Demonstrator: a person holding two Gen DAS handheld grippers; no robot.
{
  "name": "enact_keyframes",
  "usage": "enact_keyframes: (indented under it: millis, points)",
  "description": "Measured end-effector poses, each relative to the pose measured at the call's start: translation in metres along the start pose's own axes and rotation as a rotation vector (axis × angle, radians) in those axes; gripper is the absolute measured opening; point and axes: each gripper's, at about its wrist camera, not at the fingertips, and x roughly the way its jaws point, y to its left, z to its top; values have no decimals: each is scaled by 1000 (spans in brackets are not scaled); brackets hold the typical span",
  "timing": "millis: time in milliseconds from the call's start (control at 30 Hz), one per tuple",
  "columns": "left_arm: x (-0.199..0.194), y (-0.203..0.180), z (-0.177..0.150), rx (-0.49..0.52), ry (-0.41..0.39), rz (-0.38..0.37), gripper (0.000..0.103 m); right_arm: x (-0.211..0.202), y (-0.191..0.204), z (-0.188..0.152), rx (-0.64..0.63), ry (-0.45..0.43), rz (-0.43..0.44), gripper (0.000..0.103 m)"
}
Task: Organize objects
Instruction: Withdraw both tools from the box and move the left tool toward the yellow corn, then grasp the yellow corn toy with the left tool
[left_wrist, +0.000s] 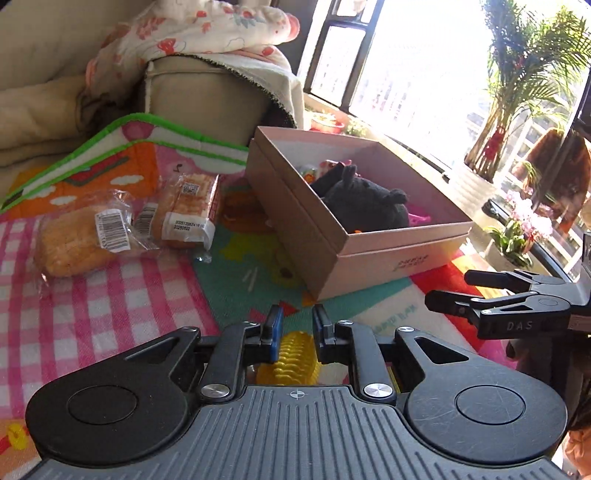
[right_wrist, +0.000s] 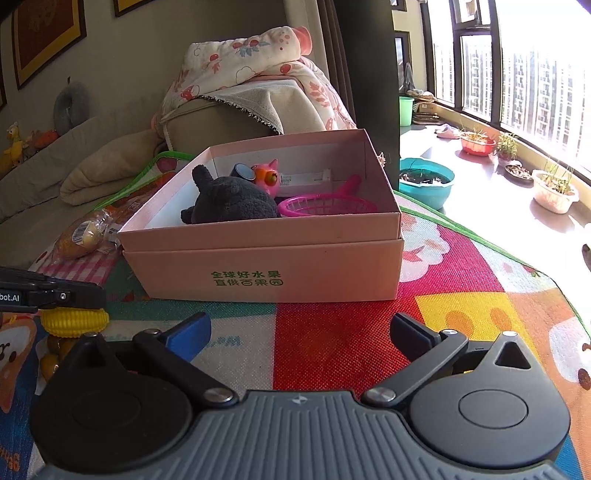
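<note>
A pink cardboard box (left_wrist: 384, 254) (right_wrist: 266, 266) stands on the colourful play mat. It holds a black plush toy (left_wrist: 365, 201) (right_wrist: 232, 199), a pink cat toy (right_wrist: 267, 175) and a pink net scoop (right_wrist: 325, 205). My left gripper (left_wrist: 297, 328) is shut on a yellow ribbed toy (left_wrist: 295, 354), low over the mat in front of the box; the toy also shows in the right wrist view (right_wrist: 74, 321). My right gripper (right_wrist: 301, 332) is open and empty, in front of the box, and shows in the left wrist view (left_wrist: 454, 291).
Two wrapped bread packs (left_wrist: 77, 240) (left_wrist: 188, 214) lie on a pink checked cloth (left_wrist: 110, 306) left of the box. A sofa with blankets (right_wrist: 240, 70) stands behind. Plant pots (right_wrist: 554, 190) and a teal basin (right_wrist: 426, 184) line the window ledge at the right.
</note>
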Motion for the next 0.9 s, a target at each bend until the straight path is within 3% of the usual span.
enact_keyframes:
  millis: [100, 233, 400, 567, 633, 767, 900]
  points:
    - [-27, -2, 1, 23, -77, -2, 19, 3, -1, 0, 3, 23, -4, 103]
    - [-42, -11, -6, 124, -67, 15, 19, 6, 1, 0, -7, 38, -19, 103]
    - [-34, -23, -14, 285, -98, 130, 19, 8, 6, 0, -33, 52, -38, 103]
    - [-12, -21, -11, 398, -36, 116, 22, 9, 7, -1, -45, 64, -43, 103]
    - [1, -18, -11, 418, 0, 130, 25, 9, 7, -1, -47, 66, -41, 103]
    - [11, -8, -2, 397, -37, 186, 25, 8, 6, -1, -43, 64, -36, 103]
    - [23, 0, 4, 410, -15, 210, 31, 10, 8, -1, -58, 75, -46, 103]
